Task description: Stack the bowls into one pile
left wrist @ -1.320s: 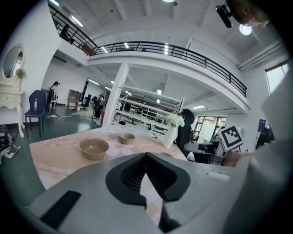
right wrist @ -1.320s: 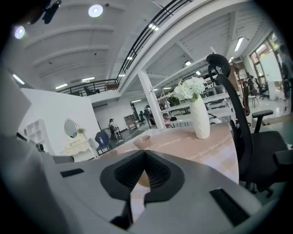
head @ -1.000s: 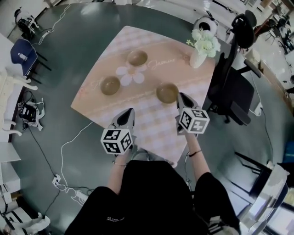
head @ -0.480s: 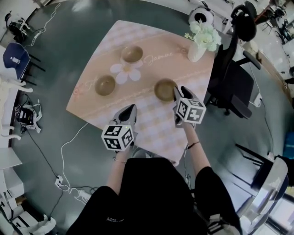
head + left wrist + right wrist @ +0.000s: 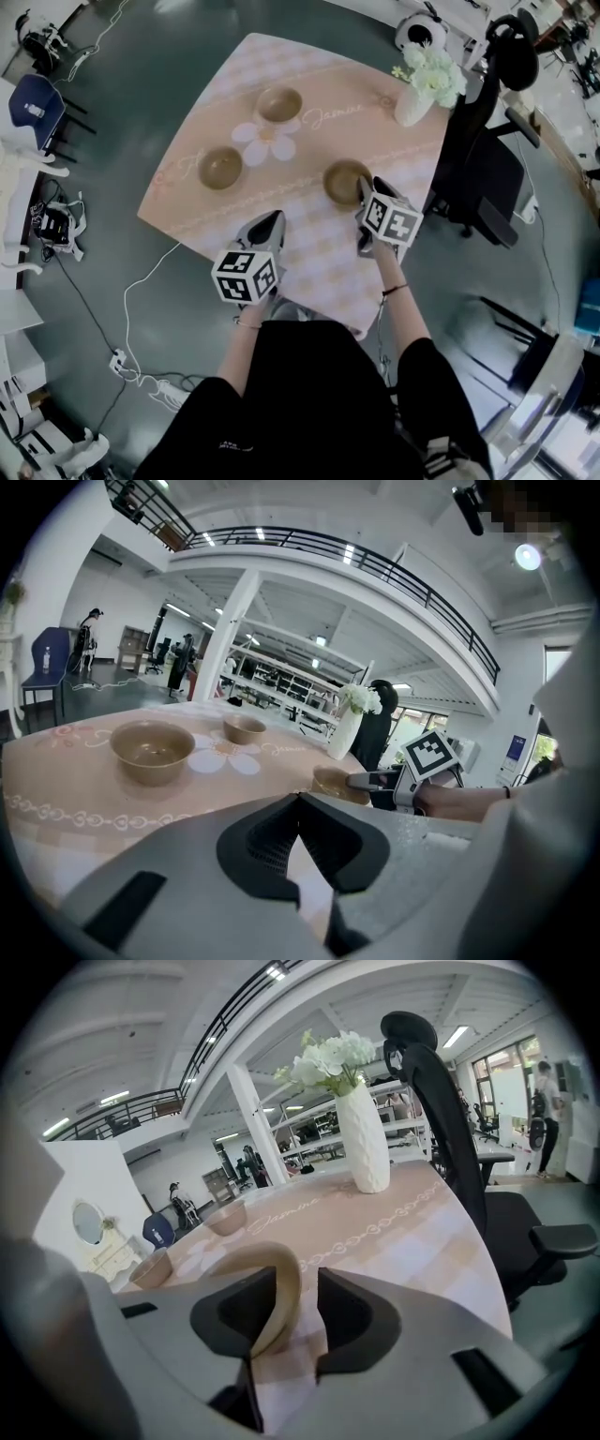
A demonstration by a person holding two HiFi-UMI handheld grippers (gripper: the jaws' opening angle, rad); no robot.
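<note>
The person's grey left gripper (image 5: 273,218), topped by a marker cube, points forward and slightly down, its jaws closed together on nothing. The right gripper (image 5: 366,185) tilts down more steeply. Its jaws have just been opening and stand apart around the near rim of a tan bowl (image 5: 342,180).

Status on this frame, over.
Left tool shut, empty. Right tool just opening, near bowl rim between jaws. Left bowl, far bowl apart, unstacked. Nothing blocking.

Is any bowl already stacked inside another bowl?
No, the far bowl, the left bowl and the near bowl each sit apart on the table.
</note>
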